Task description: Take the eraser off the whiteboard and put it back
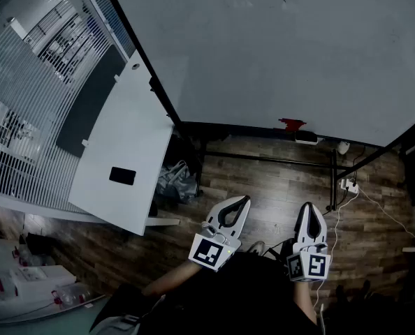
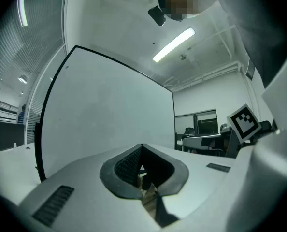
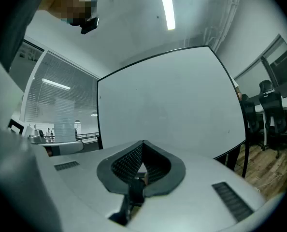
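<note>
Closest in, down by the person's body, the left tool (image 1: 244, 200) and right tool (image 1: 309, 206) are both pinched closed with nothing in them, pointing level toward the whiteboard (image 1: 277, 54). The red eraser (image 1: 292, 124) sits at the board's bottom edge, well apart from both, above the wood floor (image 1: 263, 187).

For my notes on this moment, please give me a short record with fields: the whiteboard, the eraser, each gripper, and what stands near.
whiteboard: large, blank, in front of the person
eraser: probably the small red thing at the board's lower edge; nothing touches it
left gripper: jaws together, empty, well apart from the board
right gripper: jaws together, empty, beside the left one
table: white, left of the board, with a flat black item on it
floor: wood planks
</note>
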The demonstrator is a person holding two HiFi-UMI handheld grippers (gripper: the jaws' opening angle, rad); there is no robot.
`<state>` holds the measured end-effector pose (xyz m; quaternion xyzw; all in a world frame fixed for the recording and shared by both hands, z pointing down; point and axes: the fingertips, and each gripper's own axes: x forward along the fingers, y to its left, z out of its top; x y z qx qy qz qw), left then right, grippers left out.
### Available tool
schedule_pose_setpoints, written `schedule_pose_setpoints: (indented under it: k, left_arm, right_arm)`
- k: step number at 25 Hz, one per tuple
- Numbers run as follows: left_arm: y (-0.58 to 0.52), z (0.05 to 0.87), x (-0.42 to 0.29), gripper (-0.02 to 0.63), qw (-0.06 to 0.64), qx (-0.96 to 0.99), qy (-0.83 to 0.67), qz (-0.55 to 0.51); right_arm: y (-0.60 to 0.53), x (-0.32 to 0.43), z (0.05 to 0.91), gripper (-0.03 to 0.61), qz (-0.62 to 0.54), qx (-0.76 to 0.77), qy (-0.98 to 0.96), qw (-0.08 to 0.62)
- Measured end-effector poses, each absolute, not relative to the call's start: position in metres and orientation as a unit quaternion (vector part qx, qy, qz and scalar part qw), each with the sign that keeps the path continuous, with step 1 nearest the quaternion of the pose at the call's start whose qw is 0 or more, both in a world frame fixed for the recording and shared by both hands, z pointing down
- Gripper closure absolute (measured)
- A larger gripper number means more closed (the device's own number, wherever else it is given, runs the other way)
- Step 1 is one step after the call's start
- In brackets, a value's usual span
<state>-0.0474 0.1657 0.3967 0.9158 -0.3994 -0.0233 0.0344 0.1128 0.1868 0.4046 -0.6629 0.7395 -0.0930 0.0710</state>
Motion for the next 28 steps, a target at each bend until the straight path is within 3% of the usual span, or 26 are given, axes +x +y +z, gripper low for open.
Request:
schedule_pose_setpoints:
  k: [28]
  left_arm:
    - [0.163, 0.405, -0.098, 0.614, 0.029, 0.933, -0.356, -0.028]
  right_arm:
    - [0.202, 0.080, 0.414, 0.565, -0.097, -0.709, 0.696, 0.064]
